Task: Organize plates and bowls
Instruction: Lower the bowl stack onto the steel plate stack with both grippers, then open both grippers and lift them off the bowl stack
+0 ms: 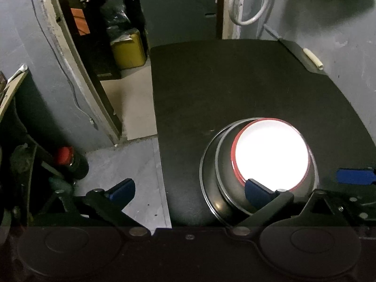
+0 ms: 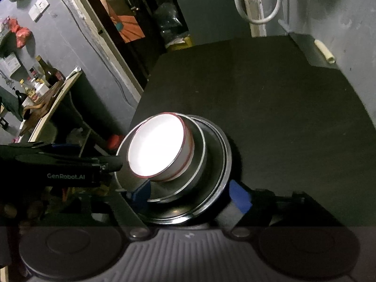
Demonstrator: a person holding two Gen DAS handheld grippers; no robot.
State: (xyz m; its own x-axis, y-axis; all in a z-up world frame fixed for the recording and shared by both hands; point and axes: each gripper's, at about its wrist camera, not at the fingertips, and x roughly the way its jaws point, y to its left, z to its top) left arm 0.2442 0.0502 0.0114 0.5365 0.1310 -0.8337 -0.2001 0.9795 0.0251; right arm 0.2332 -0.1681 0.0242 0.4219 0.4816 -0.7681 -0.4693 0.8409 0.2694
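Note:
A white bowl with a red rim [image 1: 270, 152] [image 2: 157, 145] sits in a steel bowl [image 1: 225, 164] [image 2: 199, 150]. Both rest on a steel plate [image 1: 208, 181] [image 2: 218, 164] near the front of a black table [image 1: 235, 82] [image 2: 282, 94]. My left gripper [image 1: 189, 191] is open, with its right blue pad in front of the stack's near-left rim and its left pad off the table's edge. My right gripper [image 2: 190, 196] is open too. Its jaws straddle the plate's near rim, one pad over the plate and one outside it. Neither gripper presses on anything.
The table's left edge drops to a grey floor and a doorway with a yellow container [image 1: 129, 49]. A red-capped item [image 1: 64, 155] stands low on the left. A side shelf holds bottles [image 2: 42, 82]. A white hose [image 1: 249, 2] hangs on the wall behind.

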